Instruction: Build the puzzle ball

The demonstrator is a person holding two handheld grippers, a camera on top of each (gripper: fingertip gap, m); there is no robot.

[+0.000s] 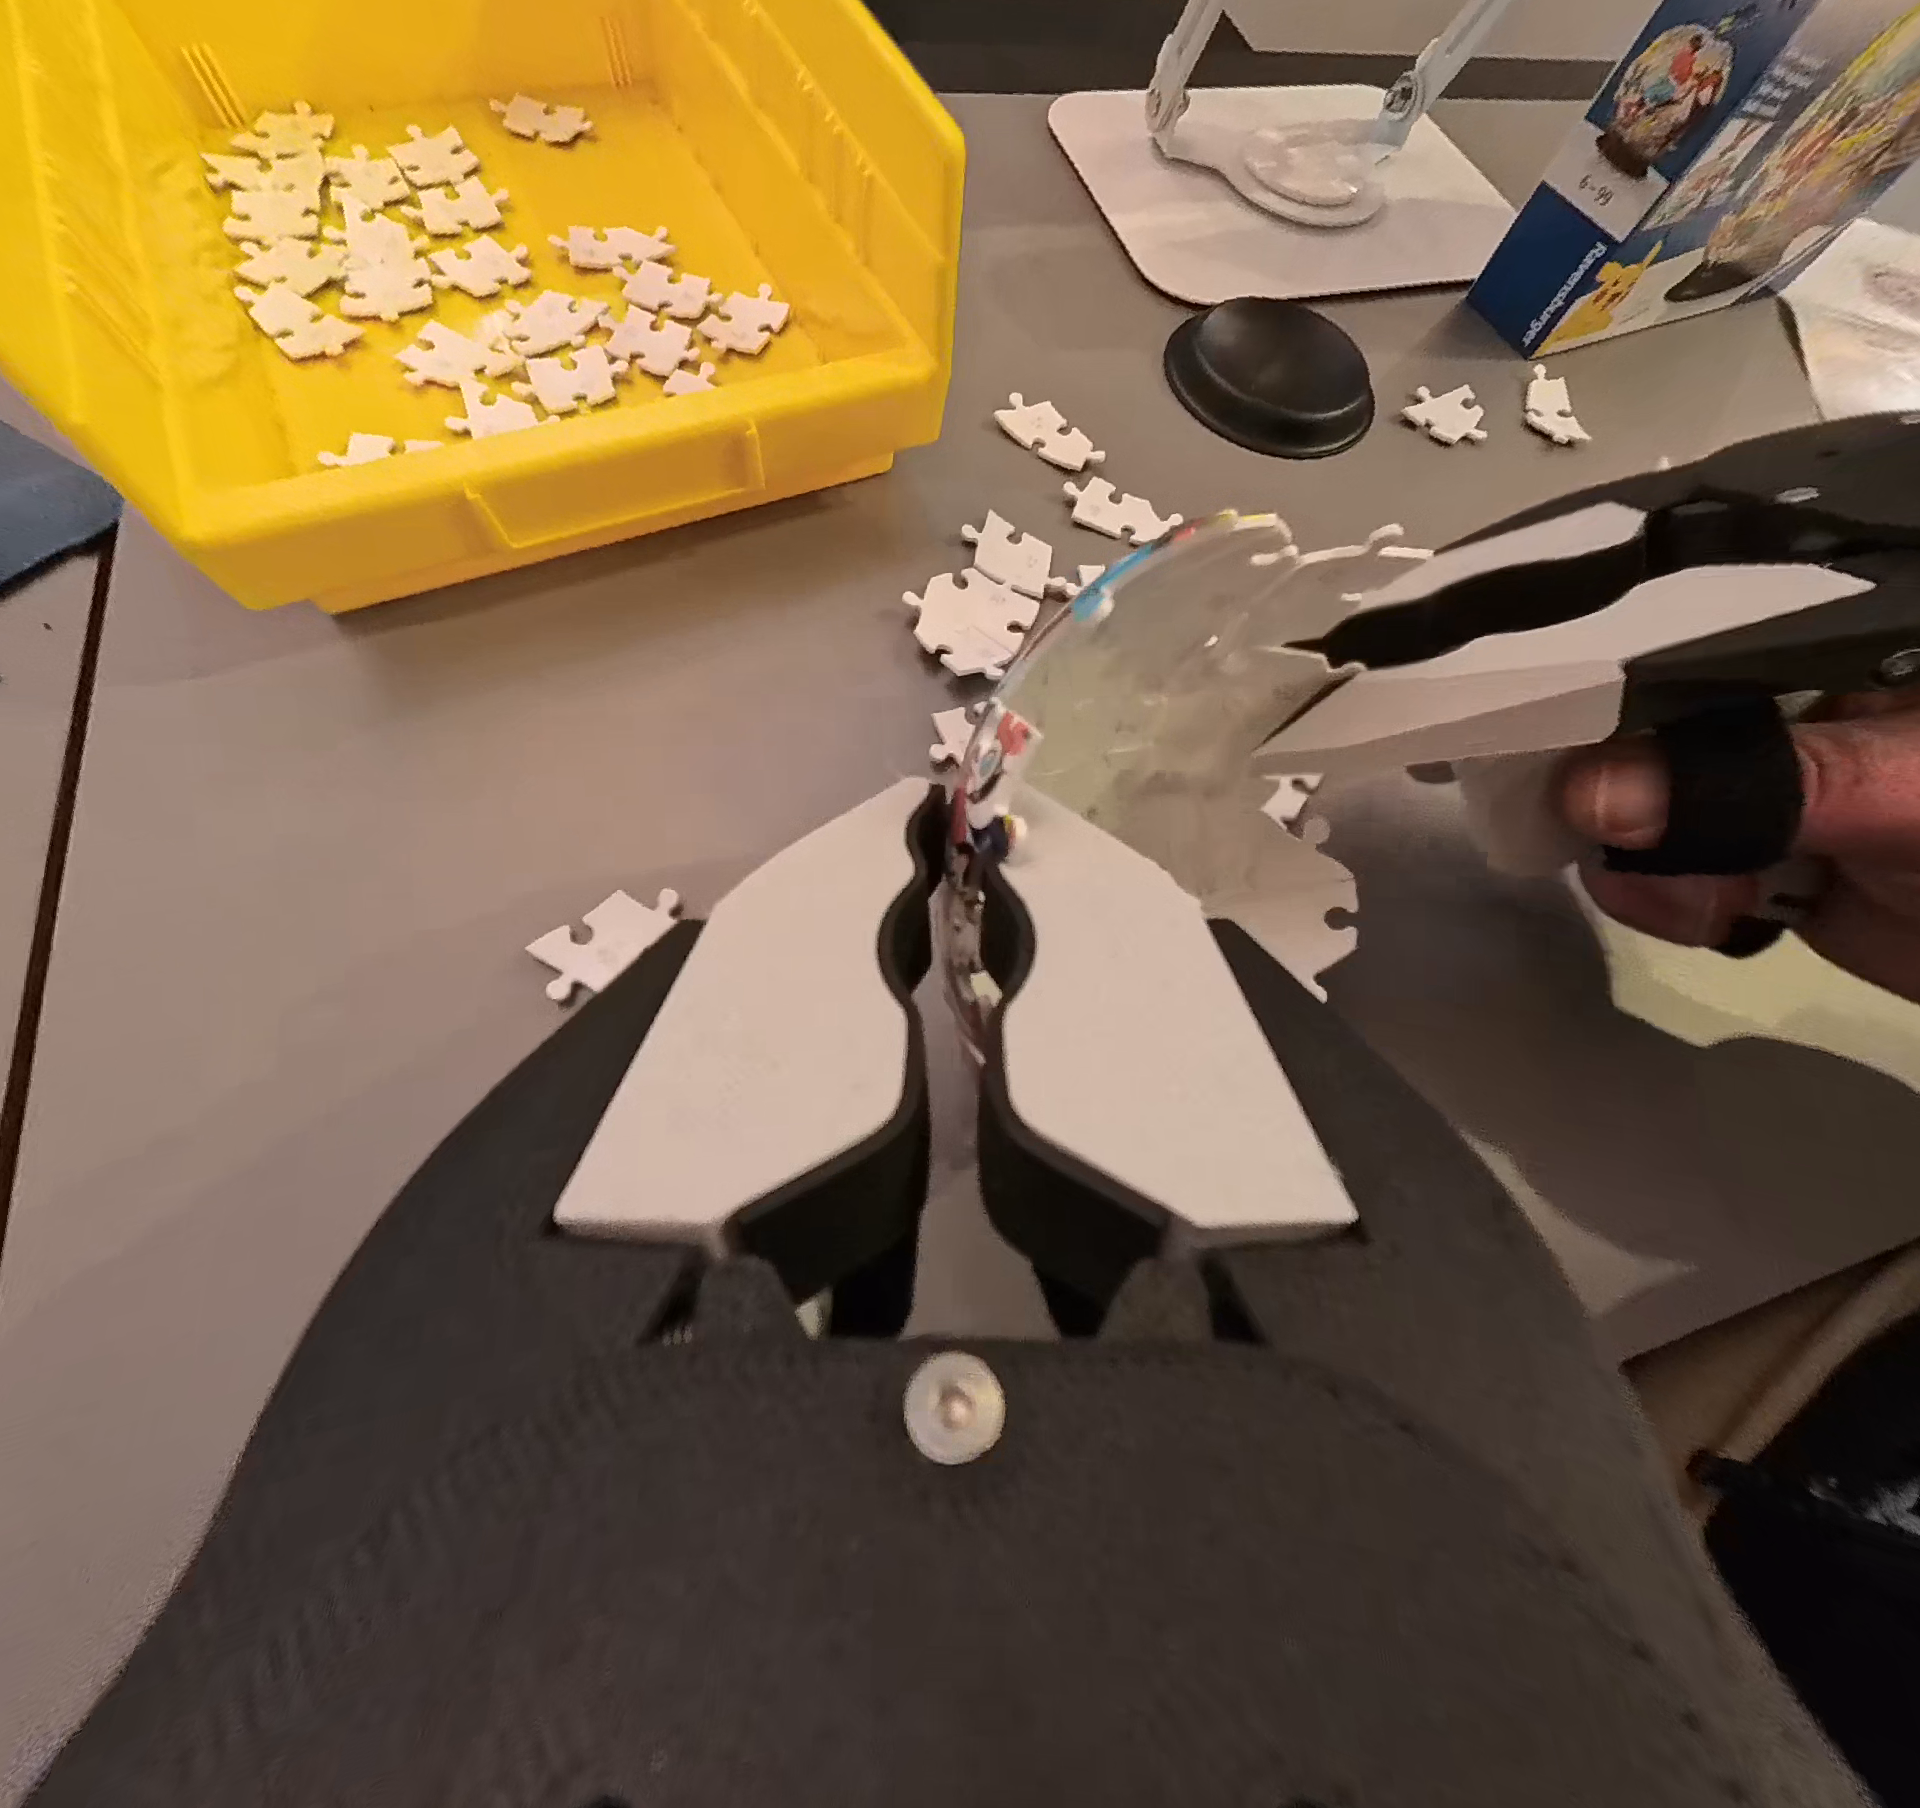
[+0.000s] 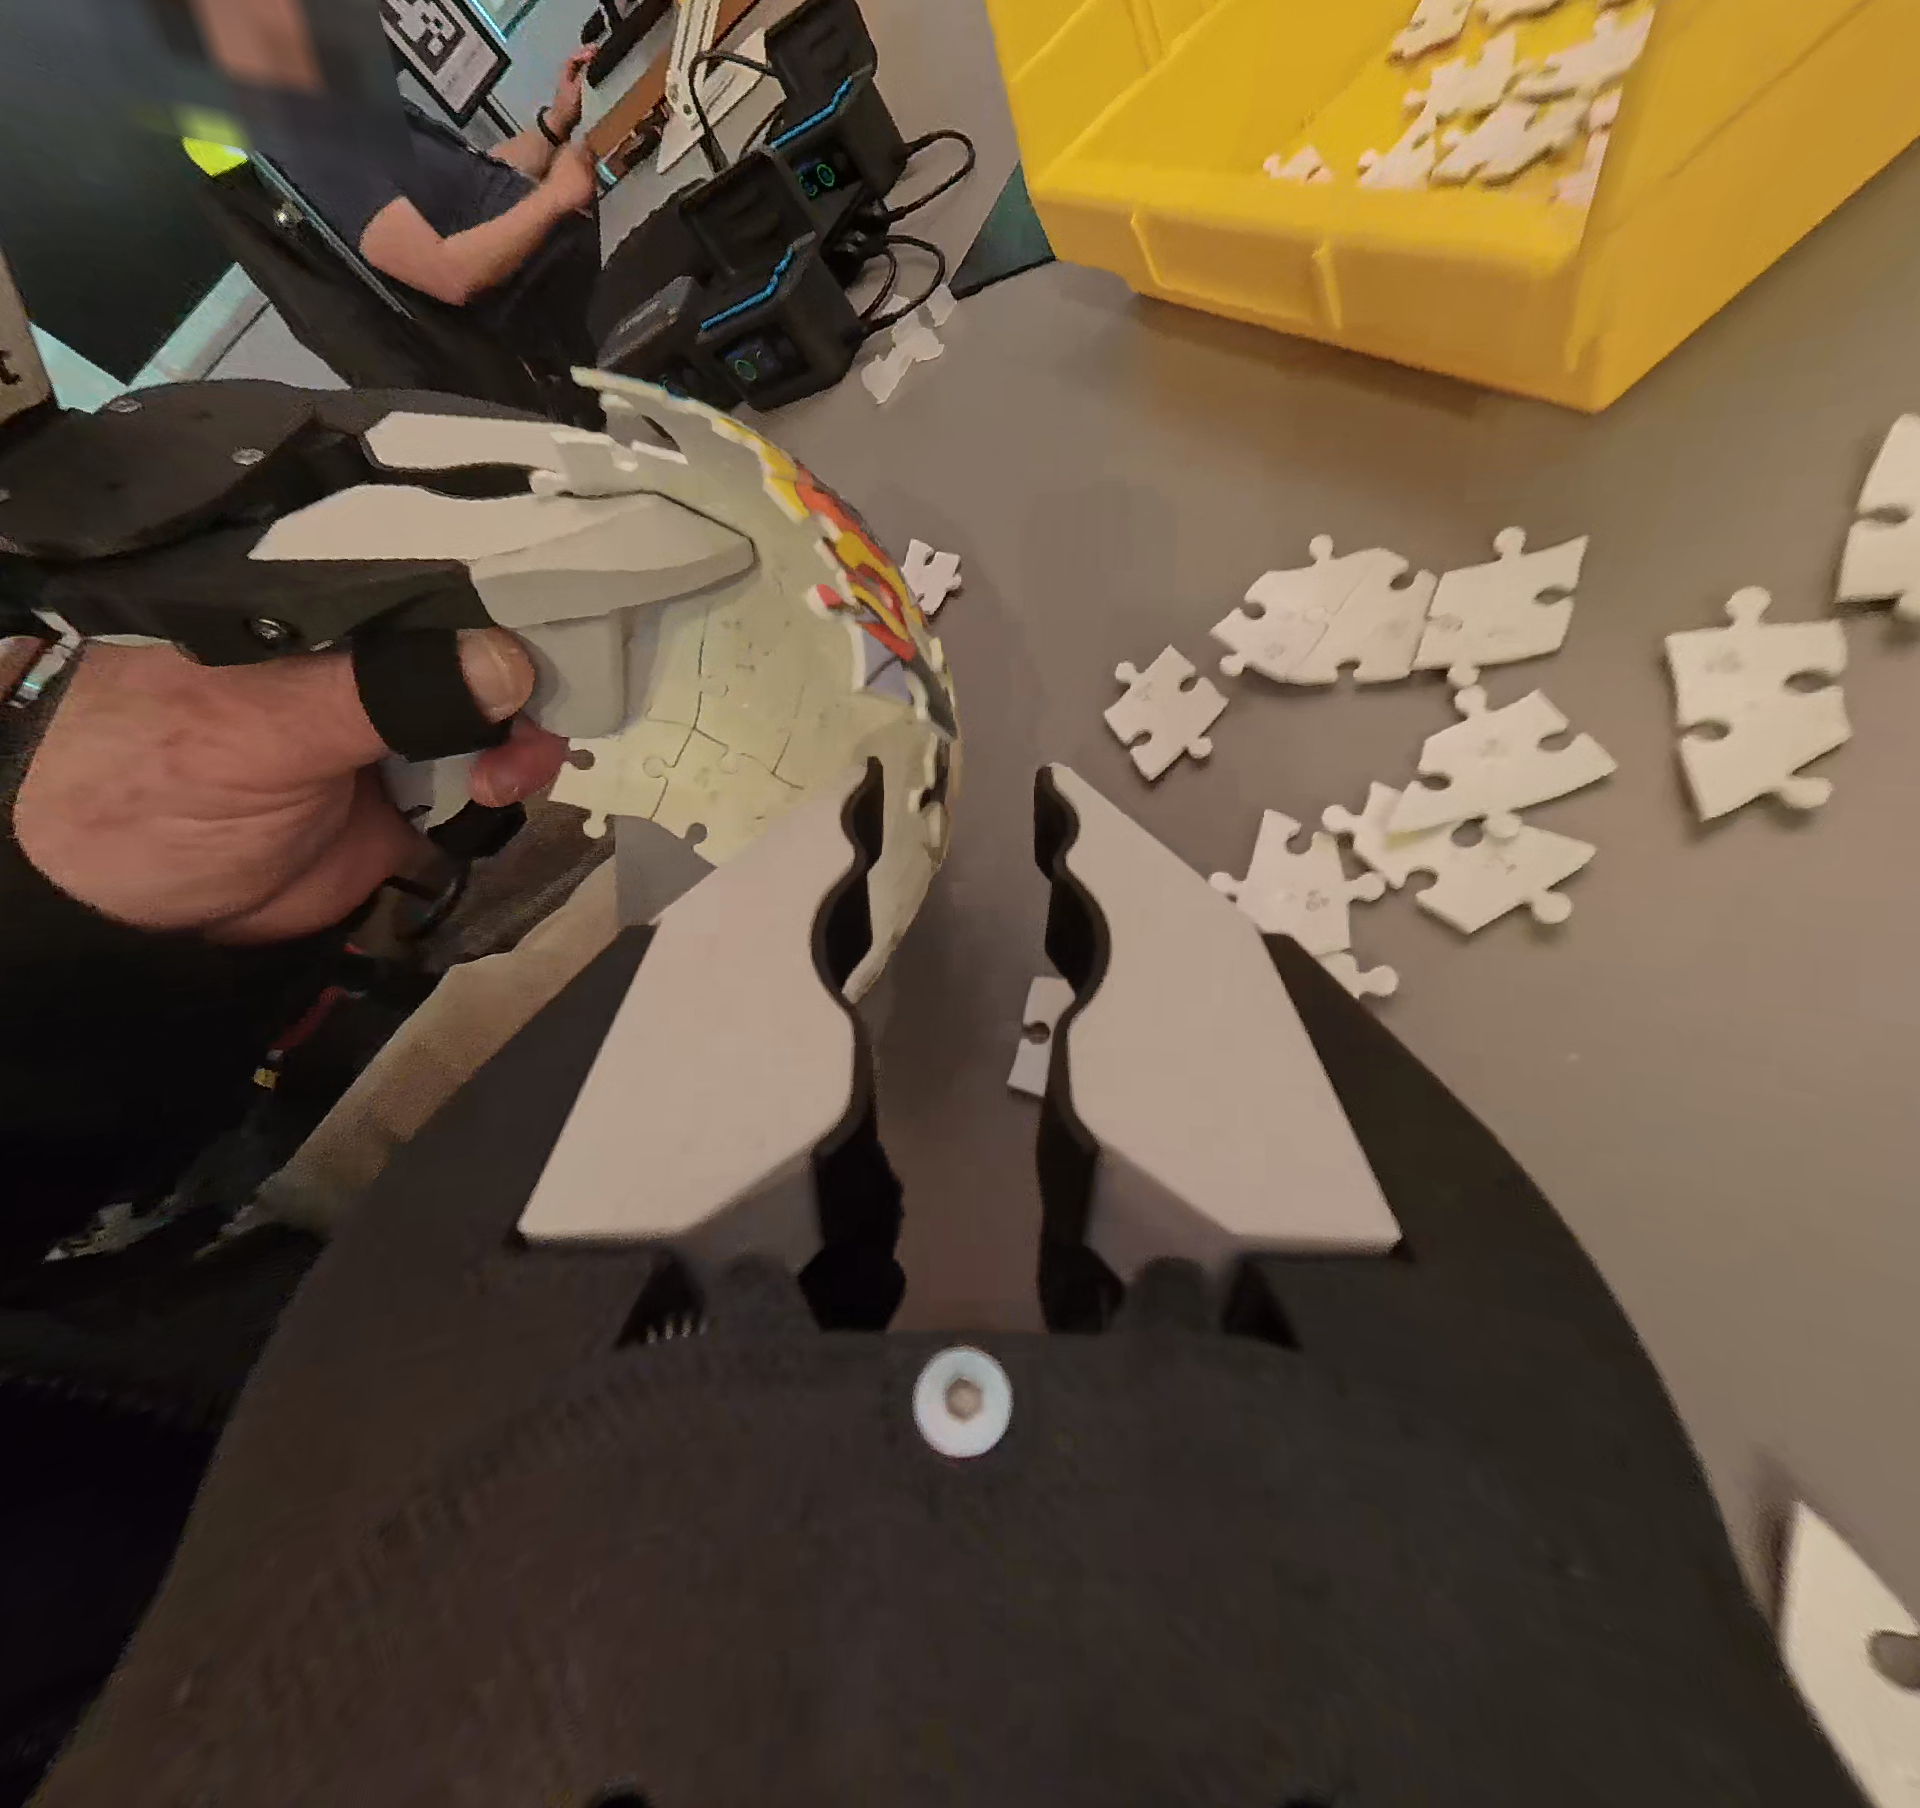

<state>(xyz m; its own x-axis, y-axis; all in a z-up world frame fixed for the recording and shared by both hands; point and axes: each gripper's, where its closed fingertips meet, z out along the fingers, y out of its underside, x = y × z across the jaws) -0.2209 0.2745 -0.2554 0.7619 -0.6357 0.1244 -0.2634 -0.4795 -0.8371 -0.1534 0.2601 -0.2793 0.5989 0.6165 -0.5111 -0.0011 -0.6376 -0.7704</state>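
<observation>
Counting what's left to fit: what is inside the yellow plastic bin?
Loose pale puzzle pieces lie scattered, plain side up, on the floor of the yellow plastic bin. Its front wall hides part of the nearest pieces, so no full count.

Two hand-held grippers: the left [image 1: 966,823], the right [image 2: 956,792]. One part-built ball [image 1: 1143,709] sits between them. One yellow bin [image 1: 862,137] lies ahead and left of the left hand-held gripper, holding some thirty loose pieces [image 1: 468,272]. About a dozen loose pieces [image 2: 1496,771] lie on the tabletop ahead of the right one. One black stand [image 1: 1268,376], one box [image 1: 1725,148].
</observation>
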